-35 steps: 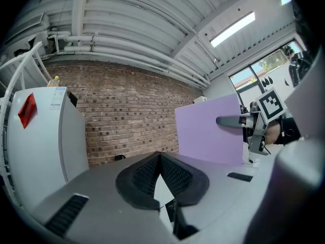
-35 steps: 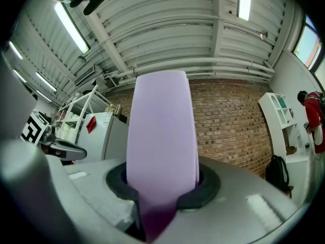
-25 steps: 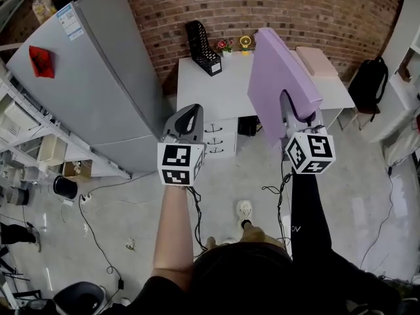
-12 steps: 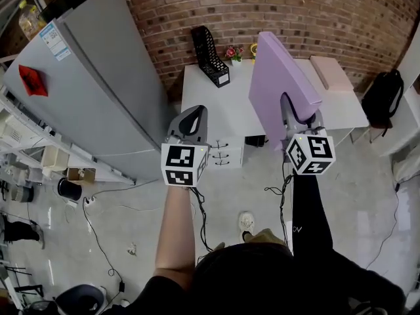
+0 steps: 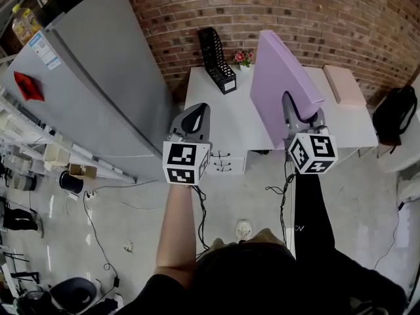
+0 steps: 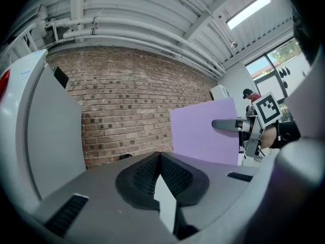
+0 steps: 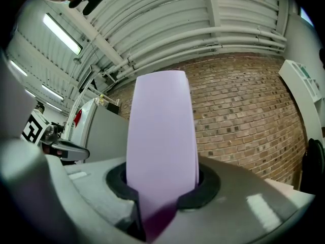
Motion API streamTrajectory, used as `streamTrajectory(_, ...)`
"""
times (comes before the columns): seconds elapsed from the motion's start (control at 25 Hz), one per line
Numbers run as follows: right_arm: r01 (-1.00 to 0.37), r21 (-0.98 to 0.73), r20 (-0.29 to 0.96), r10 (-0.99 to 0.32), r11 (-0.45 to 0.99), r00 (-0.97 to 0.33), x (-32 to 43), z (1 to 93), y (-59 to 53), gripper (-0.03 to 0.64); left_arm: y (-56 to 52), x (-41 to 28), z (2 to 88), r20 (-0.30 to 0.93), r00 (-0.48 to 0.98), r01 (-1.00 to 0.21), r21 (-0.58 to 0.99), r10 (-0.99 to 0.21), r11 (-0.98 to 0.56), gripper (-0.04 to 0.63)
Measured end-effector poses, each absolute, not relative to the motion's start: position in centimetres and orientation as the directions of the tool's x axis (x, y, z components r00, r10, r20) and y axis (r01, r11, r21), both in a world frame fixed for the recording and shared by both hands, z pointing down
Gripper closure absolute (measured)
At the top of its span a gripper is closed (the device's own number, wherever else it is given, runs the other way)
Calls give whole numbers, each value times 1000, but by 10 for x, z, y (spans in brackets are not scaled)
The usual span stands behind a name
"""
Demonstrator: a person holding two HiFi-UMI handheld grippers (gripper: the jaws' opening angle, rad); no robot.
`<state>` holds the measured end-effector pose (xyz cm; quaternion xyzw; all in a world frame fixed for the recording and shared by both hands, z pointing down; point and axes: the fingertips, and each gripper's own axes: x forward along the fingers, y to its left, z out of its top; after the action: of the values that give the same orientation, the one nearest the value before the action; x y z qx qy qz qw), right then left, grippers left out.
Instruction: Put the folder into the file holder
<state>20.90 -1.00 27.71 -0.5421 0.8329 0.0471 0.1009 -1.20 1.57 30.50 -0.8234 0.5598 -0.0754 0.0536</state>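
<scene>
A tall lilac folder (image 5: 283, 77) stands upright in my right gripper (image 5: 293, 107), whose jaws are shut on its lower edge; in the right gripper view the folder (image 7: 161, 136) fills the middle between the pads. The black mesh file holder (image 5: 219, 61) stands at the back left of the white desk (image 5: 223, 113), against the brick wall. It lies ahead of and between both grippers. My left gripper (image 5: 195, 110) is level at the desk's front left edge. Its pads (image 6: 159, 159) meet at the tips with nothing between them. The folder (image 6: 203, 131) also shows to its right.
A big grey fridge (image 5: 98, 77) stands left of the desk. On the desk are a small flower pot (image 5: 243, 58) by the wall and a pink box (image 5: 346, 84) at the right. A black backpack (image 5: 396, 113) sits on the floor at the far right. Cables trail below.
Both grippers and the folder have moved forward toward the desk; the desk and file holder now sit closer and lower in the head view. The grip on the folder is unchanged.
</scene>
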Motion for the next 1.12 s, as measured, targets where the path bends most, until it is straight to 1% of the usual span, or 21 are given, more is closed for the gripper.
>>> streamTrajectory(0.24, -903, -31, -220, -884, 429, -413, 207, 281, -31, 480, -1, -10, 313, 69, 348, -922, -158, -935, -355, 586)
streamTrajectory(0.72, -886, -23, -223, -866, 464, -448, 189, 280, -56, 480, -23, -28, 312, 60, 304, -938, -156, -951, -310, 586)
streamTrajectory(1.12, -889, -21, -233, -867, 458, -441, 160, 274, -115, 479, -88, -57, 313, 55, 309, -936, -159, -949, -314, 586)
